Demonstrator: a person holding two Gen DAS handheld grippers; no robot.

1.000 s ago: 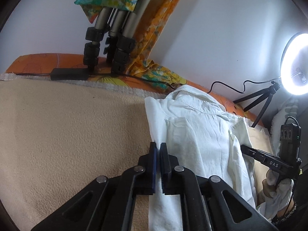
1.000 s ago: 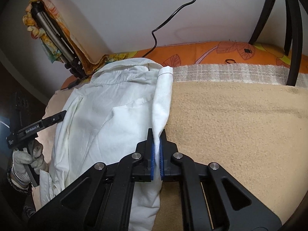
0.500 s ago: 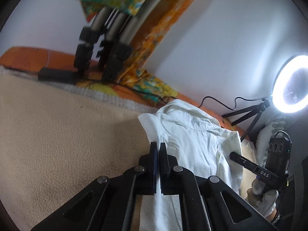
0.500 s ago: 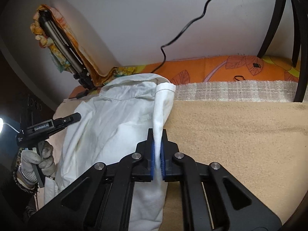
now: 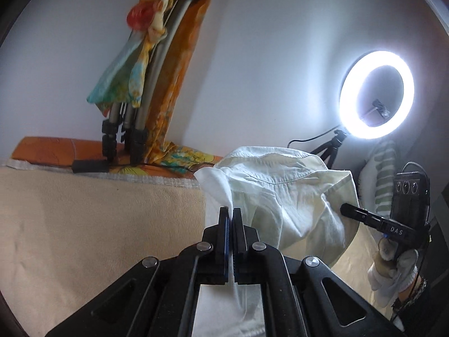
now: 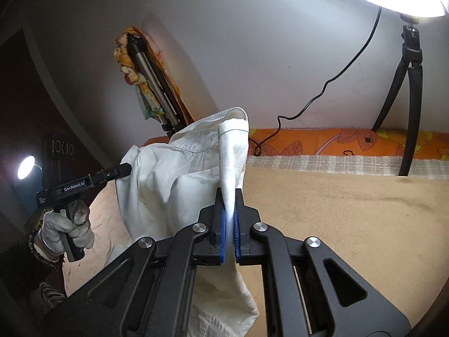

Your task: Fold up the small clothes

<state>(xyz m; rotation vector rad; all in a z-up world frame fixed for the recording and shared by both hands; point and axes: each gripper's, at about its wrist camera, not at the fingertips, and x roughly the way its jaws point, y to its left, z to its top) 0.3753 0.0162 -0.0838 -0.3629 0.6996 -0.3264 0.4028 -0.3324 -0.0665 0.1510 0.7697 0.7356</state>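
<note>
A small white collared shirt (image 5: pixel 283 193) hangs lifted above the beige blanket (image 5: pixel 98 224), stretched between both grippers. My left gripper (image 5: pixel 230 213) is shut on the shirt's left edge. My right gripper (image 6: pixel 230 196) is shut on the shirt's right edge (image 6: pixel 233 154). In the left wrist view the right gripper (image 5: pixel 348 209) shows at the shirt's far side, held by a gloved hand. In the right wrist view the left gripper (image 6: pixel 126 167) shows at the shirt's left side. The collar end stands upward; the lower part droops below the fingers.
A folded tripod draped in patterned cloth (image 5: pixel 134 106) leans on the wall at the back left. A lit ring light (image 5: pixel 376 95) on a small tripod (image 6: pixel 409 90) stands at the back right, its cable (image 6: pixel 322 90) trailing onto the orange bedsheet (image 6: pixel 336 143).
Both grippers have risen and tilted up, lifting the shirt off the blanket. It lay flat a second ago and now hangs between them.
</note>
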